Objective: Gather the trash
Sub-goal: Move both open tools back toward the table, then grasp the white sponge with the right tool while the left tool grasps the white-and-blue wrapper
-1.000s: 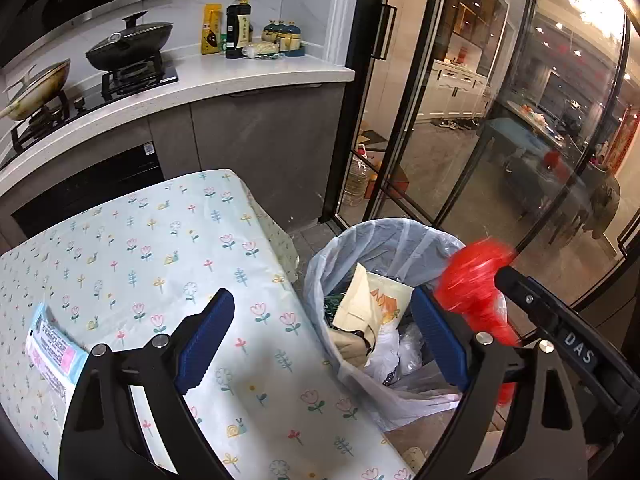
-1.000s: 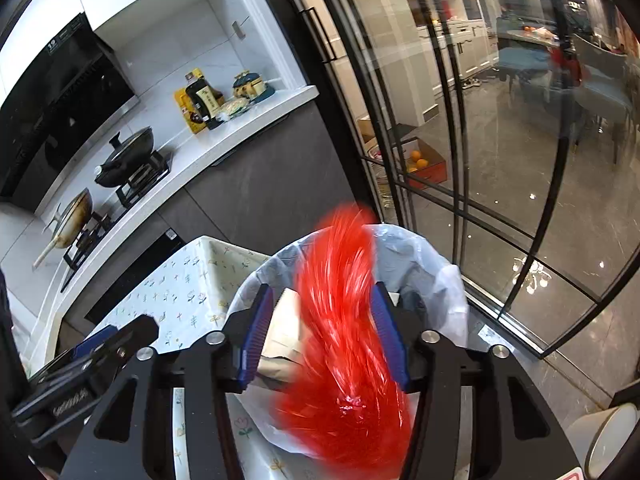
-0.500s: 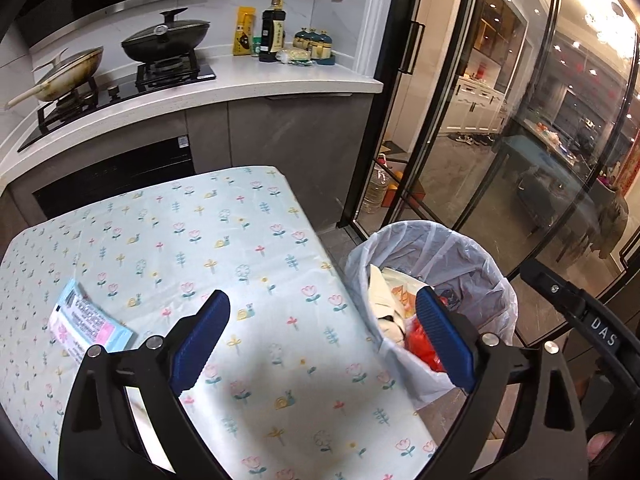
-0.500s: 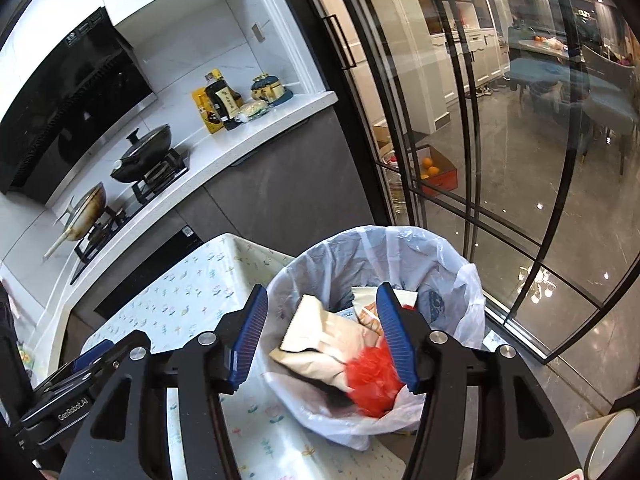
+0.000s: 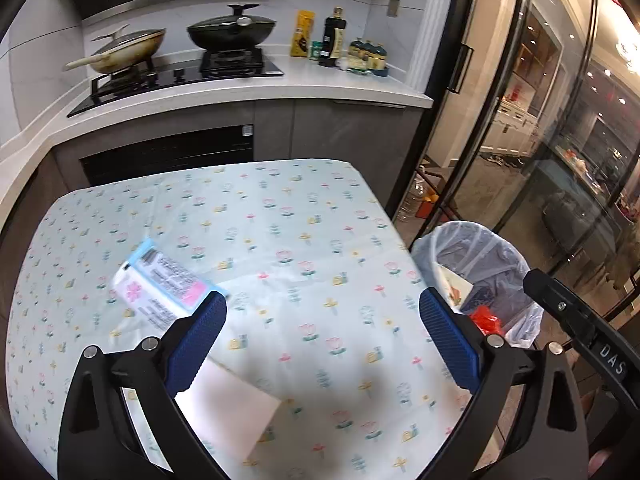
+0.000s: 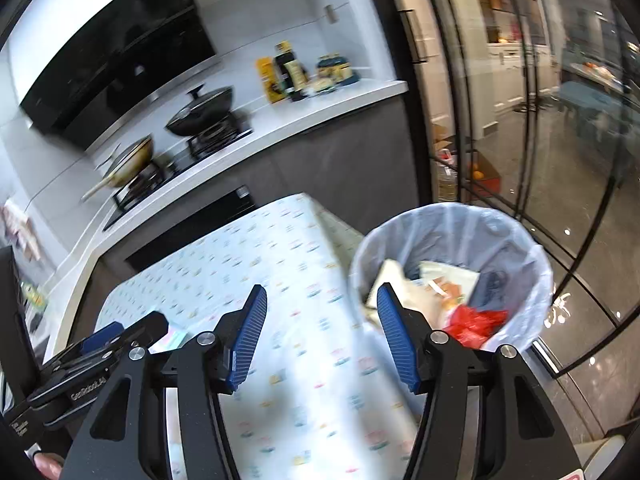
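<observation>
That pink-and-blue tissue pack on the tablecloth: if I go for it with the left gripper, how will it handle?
The tissue pack looks soft and film-wrapped, so it will probably squash between the pads rather than resist. It lies flat on the tablecloth, so it likely slides if nudged and will not roll. It seems light. The left gripper is open with nothing between its fingers.

The left hand-held gripper fills the lower part of its frame, angled downward, its jaws spread wide and just opened further, nothing between them. The right hand-held gripper sits lower centre, jaws partly apart, empty.
</observation>
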Tool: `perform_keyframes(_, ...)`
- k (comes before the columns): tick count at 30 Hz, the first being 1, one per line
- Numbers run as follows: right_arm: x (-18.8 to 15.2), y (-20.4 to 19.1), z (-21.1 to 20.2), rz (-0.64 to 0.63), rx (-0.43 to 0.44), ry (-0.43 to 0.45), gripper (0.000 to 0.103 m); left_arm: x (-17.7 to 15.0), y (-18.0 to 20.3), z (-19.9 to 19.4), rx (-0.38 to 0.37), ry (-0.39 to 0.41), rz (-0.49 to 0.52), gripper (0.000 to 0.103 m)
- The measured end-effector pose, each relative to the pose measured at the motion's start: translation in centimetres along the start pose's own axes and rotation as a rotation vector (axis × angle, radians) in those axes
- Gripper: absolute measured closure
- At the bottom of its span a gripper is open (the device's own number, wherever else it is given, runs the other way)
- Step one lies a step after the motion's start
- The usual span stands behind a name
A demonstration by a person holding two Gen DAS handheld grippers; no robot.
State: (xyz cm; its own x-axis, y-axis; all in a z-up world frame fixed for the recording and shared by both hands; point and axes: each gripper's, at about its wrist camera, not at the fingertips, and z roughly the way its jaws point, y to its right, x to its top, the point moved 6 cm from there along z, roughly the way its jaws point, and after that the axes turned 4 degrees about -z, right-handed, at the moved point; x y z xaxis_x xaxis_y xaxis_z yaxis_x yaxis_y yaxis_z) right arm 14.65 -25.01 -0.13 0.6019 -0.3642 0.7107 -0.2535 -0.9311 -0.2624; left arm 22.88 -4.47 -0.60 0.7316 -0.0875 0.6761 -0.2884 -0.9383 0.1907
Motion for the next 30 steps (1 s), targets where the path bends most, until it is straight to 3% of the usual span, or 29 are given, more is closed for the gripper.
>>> perform_keyframes(18, -6.2, -12.8, 1.9, -0.193, 0.111, -0.126, 0.042, -3.5, -13.1, -3.2, 0.151, -0.005, -0.141, 0.01)
perform_keyframes(30, -10.8, -18.7, 5.3, -0.344, 0.18, -0.257, 0.037, -5.9, -19.6, -4.8, 0.206, -0.037, -0.249, 0.01)
